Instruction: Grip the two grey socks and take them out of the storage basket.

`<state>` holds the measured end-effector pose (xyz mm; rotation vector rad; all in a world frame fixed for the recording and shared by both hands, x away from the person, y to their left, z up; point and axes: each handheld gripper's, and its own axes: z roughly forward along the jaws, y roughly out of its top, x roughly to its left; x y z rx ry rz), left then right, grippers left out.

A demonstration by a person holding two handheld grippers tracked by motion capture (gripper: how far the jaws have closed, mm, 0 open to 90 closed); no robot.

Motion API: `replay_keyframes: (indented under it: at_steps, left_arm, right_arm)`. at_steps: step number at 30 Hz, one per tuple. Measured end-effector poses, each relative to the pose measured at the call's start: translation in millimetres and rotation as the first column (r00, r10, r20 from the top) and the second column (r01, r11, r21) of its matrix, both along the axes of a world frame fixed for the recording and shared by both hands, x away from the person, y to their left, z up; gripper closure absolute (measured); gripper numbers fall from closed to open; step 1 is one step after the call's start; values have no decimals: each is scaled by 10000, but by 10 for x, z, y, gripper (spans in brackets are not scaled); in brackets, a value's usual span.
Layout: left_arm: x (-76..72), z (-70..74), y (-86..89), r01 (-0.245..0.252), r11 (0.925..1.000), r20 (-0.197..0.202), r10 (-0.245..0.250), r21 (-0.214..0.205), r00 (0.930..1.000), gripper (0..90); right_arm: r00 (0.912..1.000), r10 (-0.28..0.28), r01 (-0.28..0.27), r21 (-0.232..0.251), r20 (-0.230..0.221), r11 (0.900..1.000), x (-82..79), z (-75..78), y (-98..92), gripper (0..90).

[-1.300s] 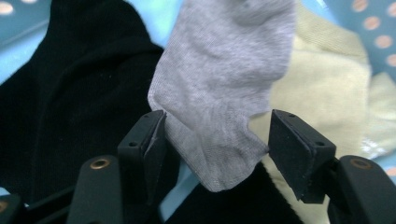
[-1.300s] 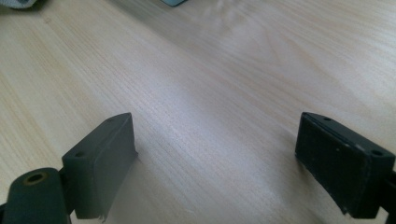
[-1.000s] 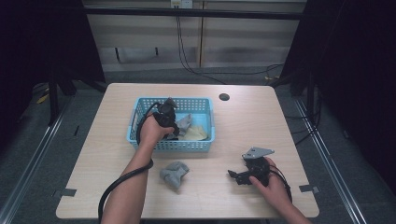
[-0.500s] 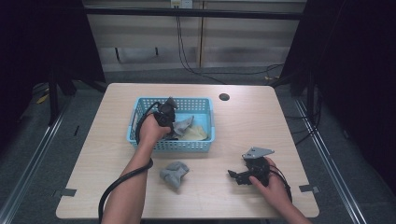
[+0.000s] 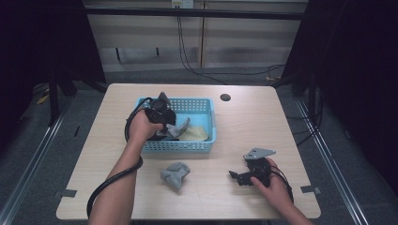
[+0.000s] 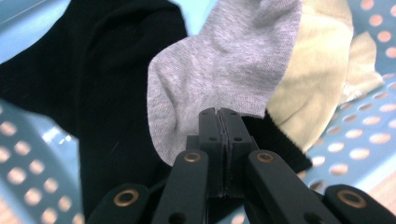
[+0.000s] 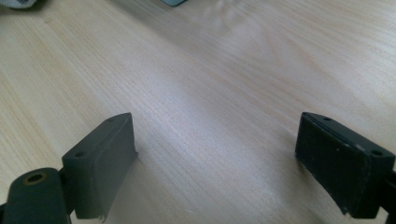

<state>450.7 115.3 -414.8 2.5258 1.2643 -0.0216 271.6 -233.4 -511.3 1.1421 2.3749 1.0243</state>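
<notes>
Grey sock [image 6: 224,70] pinched at its edge by left tool [image 6: 219,114], long axis running away from it, over the basket [image 5: 206,138]; forearm angled in. Right tool [image 7: 224,158] spread, resting on bench [image 5: 263,117].

Basket walls [image 5: 180,146] around socks [image 5: 177,129]

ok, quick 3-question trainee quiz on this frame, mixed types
1. True or false: the left tongs are shut on the light grey cotton sock.
2. Where does the other, crumpled grey sock lie? A) in the blue perforated plastic basket B) on the pale wooden table C) in the right tongs
3. Fill in: the right tongs stand ____ over bare wood.

Key: 1 true; 2 B; 3 open.
</notes>
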Motion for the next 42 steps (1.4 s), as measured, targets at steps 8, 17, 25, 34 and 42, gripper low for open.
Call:
replay_keyframes:
  at_steps: [8, 17, 25, 34, 42]
  left_arm:
    - [-25, 9, 120, -357, 9991, 384, 366, -249, 9986, 701]
    - [49, -319, -37, -411, 9990, 273, 416, -185, 9988, 273]
    - [81, -479, -79, -624, 9980, -284, 624, 32, 9976, 420]
    - [70, -446, -173, -255, 9994, -851, 274, 235, 9960, 812]
    - [66, -242, -190, -93, 9999, -759, 85, -103, 9971, 841]
  right_arm:
    - [10000, -12, 12, 16, -5, 10000, -1, 0, 0, 115]
    - [10000, 12, -12, 12, 1, 10000, 1, -1, 0, 115]
    - [10000, 4, -4, 2, 5, 10000, 0, 0, 0, 116]
    - [10000, 4, -4, 4, 5, 10000, 0, 0, 0, 115]
    - [10000, 17, -17, 18, -5, 10000, 1, 0, 0, 115]
